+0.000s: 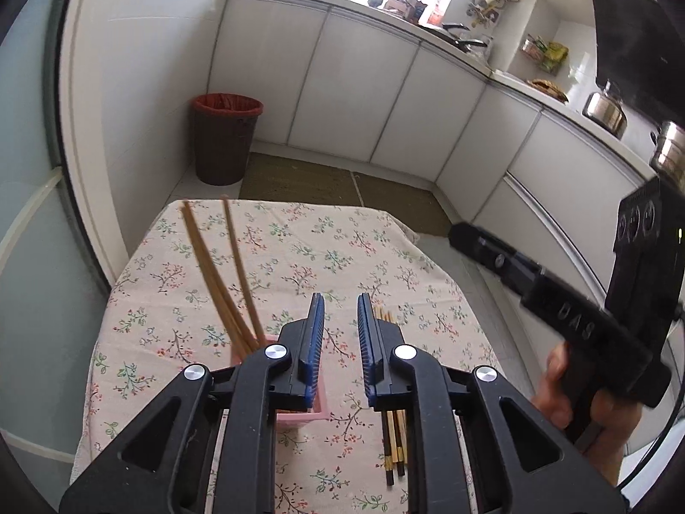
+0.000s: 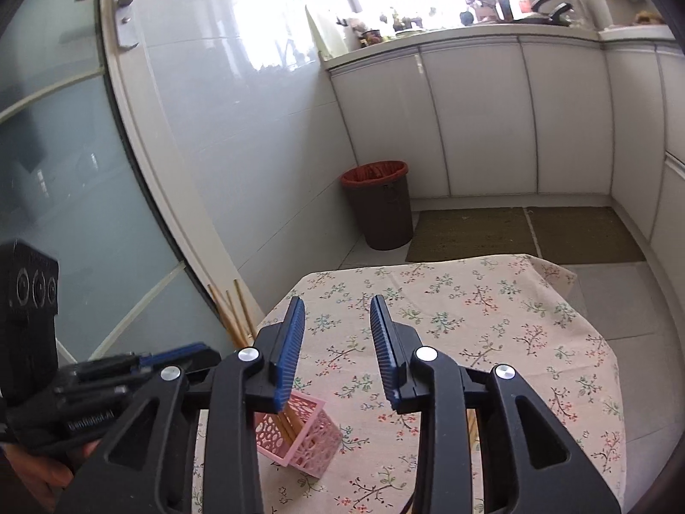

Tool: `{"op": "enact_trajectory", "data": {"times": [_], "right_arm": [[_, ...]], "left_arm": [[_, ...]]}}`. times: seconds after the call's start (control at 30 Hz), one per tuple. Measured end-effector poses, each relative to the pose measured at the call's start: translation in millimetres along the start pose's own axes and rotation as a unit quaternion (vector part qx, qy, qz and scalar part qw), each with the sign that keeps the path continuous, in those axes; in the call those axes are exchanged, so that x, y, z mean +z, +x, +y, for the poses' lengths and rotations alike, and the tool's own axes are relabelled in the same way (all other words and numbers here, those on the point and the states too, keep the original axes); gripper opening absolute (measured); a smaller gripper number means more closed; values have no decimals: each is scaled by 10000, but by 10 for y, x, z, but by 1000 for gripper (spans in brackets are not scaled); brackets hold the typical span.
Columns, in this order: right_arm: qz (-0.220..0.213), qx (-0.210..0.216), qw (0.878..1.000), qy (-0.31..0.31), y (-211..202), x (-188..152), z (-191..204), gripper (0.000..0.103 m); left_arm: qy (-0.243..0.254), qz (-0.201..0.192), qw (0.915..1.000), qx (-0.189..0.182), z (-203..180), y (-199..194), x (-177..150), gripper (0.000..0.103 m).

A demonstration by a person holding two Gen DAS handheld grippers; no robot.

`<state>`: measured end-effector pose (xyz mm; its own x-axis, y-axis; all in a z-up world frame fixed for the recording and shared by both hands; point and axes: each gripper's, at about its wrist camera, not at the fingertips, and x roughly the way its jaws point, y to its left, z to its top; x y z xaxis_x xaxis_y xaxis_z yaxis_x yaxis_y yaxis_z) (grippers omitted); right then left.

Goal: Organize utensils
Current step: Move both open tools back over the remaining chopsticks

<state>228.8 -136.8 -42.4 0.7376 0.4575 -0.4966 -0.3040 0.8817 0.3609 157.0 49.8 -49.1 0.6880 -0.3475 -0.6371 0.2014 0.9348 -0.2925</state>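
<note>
So, quick rundown of the setup:

Left gripper (image 1: 339,300): jaws apart with a clear gap, nothing between the pads, hanging over the near part of the bench.

Right gripper (image 2: 338,304): also parted, a bit wider, pads empty, floral cloth showing through the gap.

Holder (image 2: 295,437): pink lattice cup standing on the cloth. In the left wrist view it sits just under and left of the left gripper, mostly hidden by the left finger. In the right wrist view it's below and left of the right gripper.

Chopsticks in holder (image 1: 214,265): three wooden ones, leaning out up and left, fanned apart, well left of the left gripper's tips.

Loose chopsticks (image 1: 394,445): a small bundle lying flat on the cloth, right under the left gripper's right finger, ends poking out on both sides of it. Not touched by the pads as far as I can tell.

Bench (image 2: 492,300): covered by a flowery cloth.

Hand (image 1: 569,389): wrapped round the right gripper's handle at the right edge of the left wrist view.

Bin (image 1: 224,137): brown, red liner, on the floor past the bench.
</note>
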Motion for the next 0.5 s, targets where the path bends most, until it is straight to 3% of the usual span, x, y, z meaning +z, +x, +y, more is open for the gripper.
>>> {"op": "enact_trajectory", "data": {"times": [0.17, 0.33, 0.5], "right_arm": [[559, -440, 9935, 885, -35, -88, -655, 32], [1428, -821, 9737, 1575, 186, -384, -1104, 34], [1524, -831, 9668, 1875, 221, -467, -1239, 34]], "left_arm": [[491, 475, 9976, -138, -386, 295, -208, 16], [593, 1136, 9916, -167, -576, 727, -433, 16], [617, 1645, 9842, -228, -704, 1133, -643, 16]]}}
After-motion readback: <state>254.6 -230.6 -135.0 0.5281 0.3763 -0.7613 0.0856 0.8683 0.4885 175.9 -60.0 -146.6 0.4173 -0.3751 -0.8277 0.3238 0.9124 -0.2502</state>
